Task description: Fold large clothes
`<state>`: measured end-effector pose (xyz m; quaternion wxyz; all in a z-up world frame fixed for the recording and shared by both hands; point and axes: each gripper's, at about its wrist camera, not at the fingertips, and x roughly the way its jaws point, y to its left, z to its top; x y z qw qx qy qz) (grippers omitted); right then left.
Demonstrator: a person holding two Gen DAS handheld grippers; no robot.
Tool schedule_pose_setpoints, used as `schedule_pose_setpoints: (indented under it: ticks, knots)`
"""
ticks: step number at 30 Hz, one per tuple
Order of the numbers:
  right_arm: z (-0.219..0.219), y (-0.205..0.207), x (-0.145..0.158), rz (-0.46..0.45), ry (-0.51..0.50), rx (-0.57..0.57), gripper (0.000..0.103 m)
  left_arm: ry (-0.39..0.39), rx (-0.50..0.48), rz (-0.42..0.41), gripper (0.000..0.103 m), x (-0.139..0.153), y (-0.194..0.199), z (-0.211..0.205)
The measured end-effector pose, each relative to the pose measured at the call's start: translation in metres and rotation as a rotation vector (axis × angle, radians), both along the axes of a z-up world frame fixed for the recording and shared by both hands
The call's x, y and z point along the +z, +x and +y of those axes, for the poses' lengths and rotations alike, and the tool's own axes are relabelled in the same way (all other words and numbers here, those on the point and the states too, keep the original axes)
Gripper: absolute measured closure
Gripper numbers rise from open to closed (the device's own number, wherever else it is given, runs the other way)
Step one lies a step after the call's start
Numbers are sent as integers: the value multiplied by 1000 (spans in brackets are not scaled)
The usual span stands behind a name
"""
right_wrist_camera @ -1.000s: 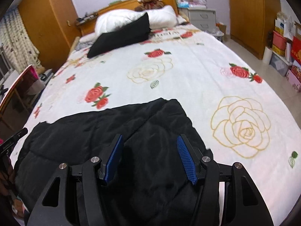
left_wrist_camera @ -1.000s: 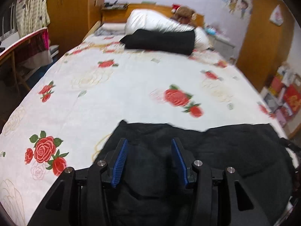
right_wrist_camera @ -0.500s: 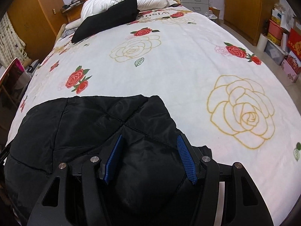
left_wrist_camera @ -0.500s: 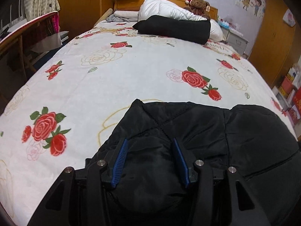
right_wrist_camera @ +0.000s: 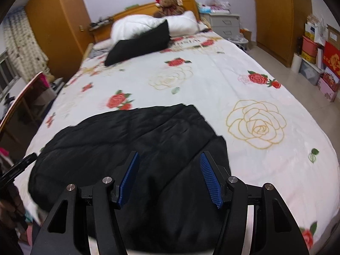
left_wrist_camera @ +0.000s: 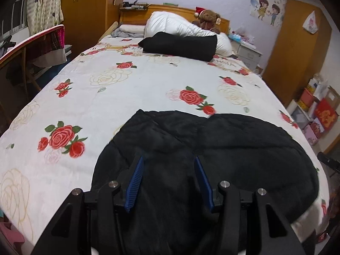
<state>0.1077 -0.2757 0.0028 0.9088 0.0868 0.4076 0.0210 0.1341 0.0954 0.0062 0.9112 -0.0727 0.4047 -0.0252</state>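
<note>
A large black padded jacket lies spread across the near end of the bed, and shows in the right wrist view too. My left gripper hovers over its left part with its blue-padded fingers apart and nothing between them. My right gripper hovers over its right part, open and empty. The jacket's near edge is hidden under both grippers.
The bed has a white sheet with a rose print. A black pillow, white pillows and a teddy bear lie at the headboard. Boxes stand on the floor at right, a wooden chair at left.
Both grippers have drawn back and up from the jacket. The jacket now lies flatter and wider on the bed than half a second ago.
</note>
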Motion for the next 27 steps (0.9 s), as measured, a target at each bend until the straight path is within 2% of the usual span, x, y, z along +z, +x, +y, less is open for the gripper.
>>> schedule_pose_setpoints:
  ticks: [6, 9, 14, 18, 21, 27]
  knots:
    - [20, -55, 20, -47, -10, 44, 43, -9, -13, -19, 50, 17, -50, -7]
    - [28, -73, 21, -52, -30, 58, 43, -13, -16, -21, 47, 22, -70, -11]
    - [43, -103, 19, -53, -47, 77, 43, 0, -35, -5, 46, 22, -96, -25]
    - [56, -117, 16, -45, -76, 97, 42, 36, -58, 11, 46, 16, -112, -37]
    - [63, -124, 15, -40, -92, 109, 35, 34, -72, 29, 46, 13, -121, -43]
    - [70, -130, 11, -38, -99, 128, 35, 42, -63, 49, 46, 15, -129, -46]
